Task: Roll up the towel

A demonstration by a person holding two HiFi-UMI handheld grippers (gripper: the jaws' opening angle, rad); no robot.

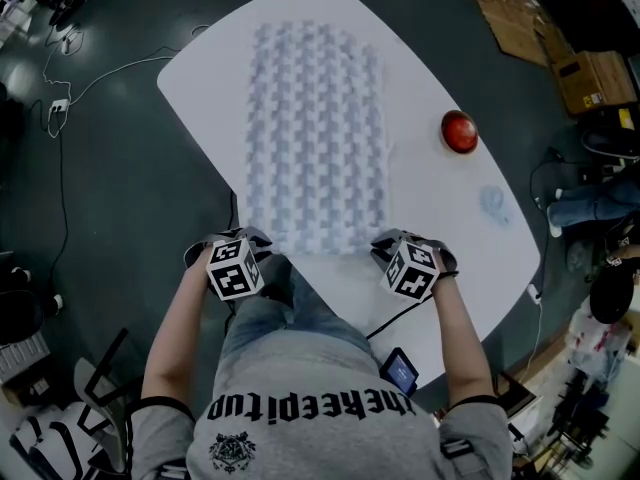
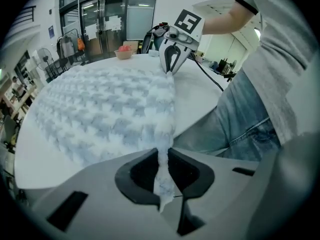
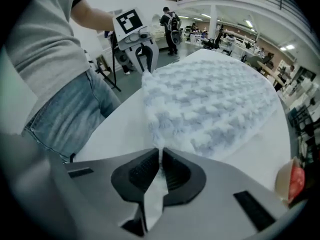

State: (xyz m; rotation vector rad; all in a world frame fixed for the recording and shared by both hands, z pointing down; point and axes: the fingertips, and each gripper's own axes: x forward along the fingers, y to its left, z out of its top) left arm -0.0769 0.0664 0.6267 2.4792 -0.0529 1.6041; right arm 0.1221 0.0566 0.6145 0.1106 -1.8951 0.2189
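On the white oval table (image 1: 200, 78) the waffle-textured towel (image 1: 315, 138) lies spread flat and lengthwise. Its near short edge sits at the table edge closest to the person. The left gripper (image 2: 162, 176) is clamped on the towel's near left corner, with a pinch of fabric standing up between the dark pads. The right gripper (image 3: 159, 169) is clamped likewise on the near right corner. A red round object (image 1: 459, 131) rests on the tabletop to the right of the towel, well apart from it. A small lit screen (image 1: 401, 371) sits at the near table edge. The floor (image 1: 120, 188) is dark grey, with loose cables (image 1: 100, 73) on the left and cardboard boxes (image 1: 590, 78) at upper right. Glass doors (image 2: 110, 24) close off one side of the hall.
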